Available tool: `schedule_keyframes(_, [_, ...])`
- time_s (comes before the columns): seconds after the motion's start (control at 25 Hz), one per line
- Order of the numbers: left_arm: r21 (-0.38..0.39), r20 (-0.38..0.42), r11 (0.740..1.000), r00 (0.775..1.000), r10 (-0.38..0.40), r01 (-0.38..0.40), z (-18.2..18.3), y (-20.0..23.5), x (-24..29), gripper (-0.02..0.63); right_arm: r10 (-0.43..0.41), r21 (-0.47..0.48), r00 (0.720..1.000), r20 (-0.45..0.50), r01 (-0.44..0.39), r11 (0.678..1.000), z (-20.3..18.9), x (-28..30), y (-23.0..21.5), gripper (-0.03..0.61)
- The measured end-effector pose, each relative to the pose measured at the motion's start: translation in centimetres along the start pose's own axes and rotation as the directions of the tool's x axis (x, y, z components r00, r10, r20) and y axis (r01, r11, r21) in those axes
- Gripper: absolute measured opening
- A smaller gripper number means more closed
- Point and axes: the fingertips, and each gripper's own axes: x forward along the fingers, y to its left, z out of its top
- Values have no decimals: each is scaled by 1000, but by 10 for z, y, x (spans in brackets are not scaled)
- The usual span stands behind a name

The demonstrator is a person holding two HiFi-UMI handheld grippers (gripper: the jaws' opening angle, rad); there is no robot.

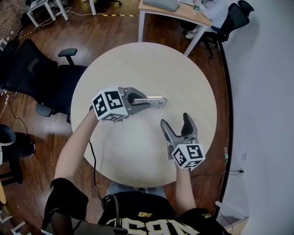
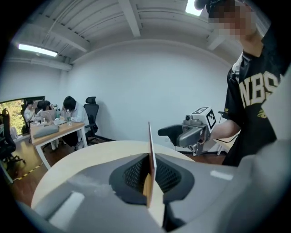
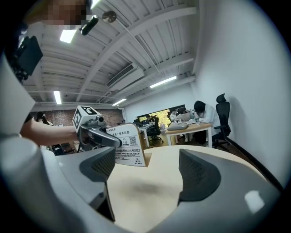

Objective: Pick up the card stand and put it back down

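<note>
The card stand (image 1: pixel 157 102), a thin clear sheet with a printed white card, hangs lifted above the round pale table (image 1: pixel 138 59). My left gripper (image 1: pixel 149 101) is shut on it. In the left gripper view the card stand (image 2: pixel 149 152) is edge-on, pinched between the two dark pads. The right gripper view shows the printed face of the card stand (image 3: pixel 127 145) with the left gripper (image 3: pixel 109 140) clamped on its left edge. My right gripper (image 1: pixel 175 120) is raised at the right, open, nothing between its fingers, and apart from the stand.
Black office chairs (image 1: pixel 50 82) stand left of the table. A white desk (image 1: pixel 174 11) with seated people (image 2: pixel 68 113) is beyond the table's far side. A white wall (image 1: pixel 266 92) runs along the right. The floor is dark wood.
</note>
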Motion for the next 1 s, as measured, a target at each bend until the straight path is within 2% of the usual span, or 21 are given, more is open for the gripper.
schedule_keyframes(0.16, [30, -27, 999, 999, 38, -38, 34, -14, -26, 15, 26, -32, 998, 64, -24, 999, 41, -6, 18, 443])
schedule_keyframes(0.36, [35, -30, 999, 999, 39, -38, 76, -45, -56, 15, 48, -23, 986, 157, -45, 999, 93, -21, 42, 443])
schedule_keyframes(0.6, [6, -45, 987, 986, 164, -163, 108, -62, -90, 16, 82, -63, 970, 227, -70, 996, 135, -38, 64, 443])
schedule_keyframes(0.8, [51, -65, 944, 942, 329, -327, 105, -63, -124, 15, 99, -75, 966, 240, -84, 994, 145, -45, 75, 443])
schedule_keyframes(0.92, [11, -22, 909, 908, 417, -417, 107, -66, -144, 15, 114, -88, 963, 243, -95, 992, 150, -48, 81, 443])
schedule_keyframes(1.0, [-28, 10, 875, 875, 484, -484, 106, -69, -158, 15, 123, -99, 961, 248, -101, 990, 153, -51, 86, 443])
